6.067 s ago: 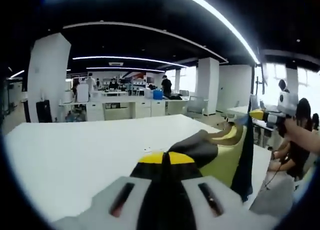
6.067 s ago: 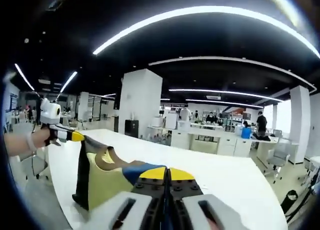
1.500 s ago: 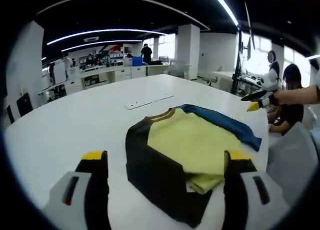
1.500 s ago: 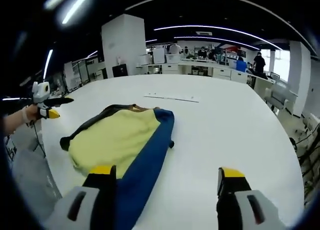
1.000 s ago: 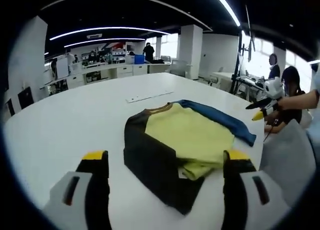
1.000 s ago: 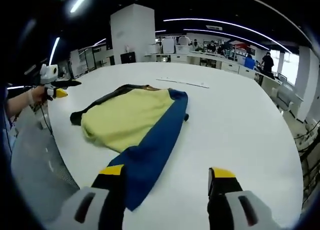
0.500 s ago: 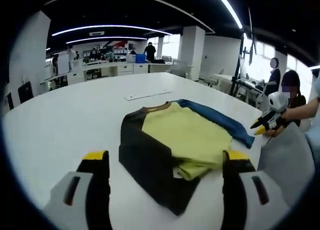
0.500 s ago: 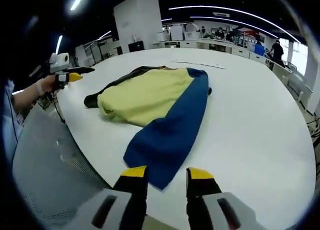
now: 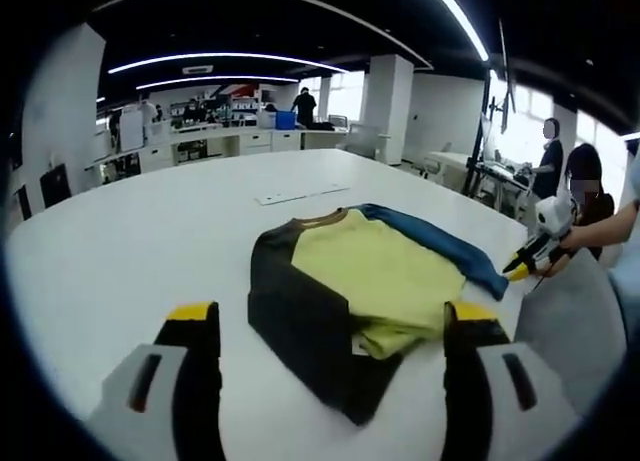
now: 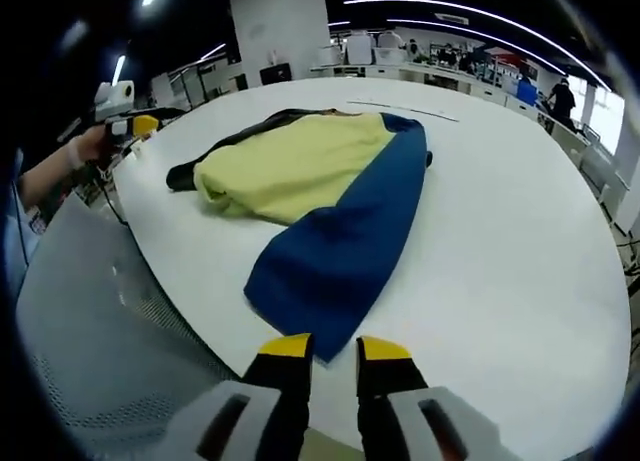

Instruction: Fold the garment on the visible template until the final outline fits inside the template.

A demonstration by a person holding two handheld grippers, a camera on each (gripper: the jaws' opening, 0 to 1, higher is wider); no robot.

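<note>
White table [image 10: 520, 231] bears garment [image 10: 330, 196], blue sleeve lengthwise toward narrow-gapped, empty right claw [image 10: 333, 353] (left claw [image 9: 330, 321] wide, empty).

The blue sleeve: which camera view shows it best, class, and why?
The right gripper view: the blue sleeve lies large just beyond the right gripper. The left gripper view shows it as a thin far strip.
</note>
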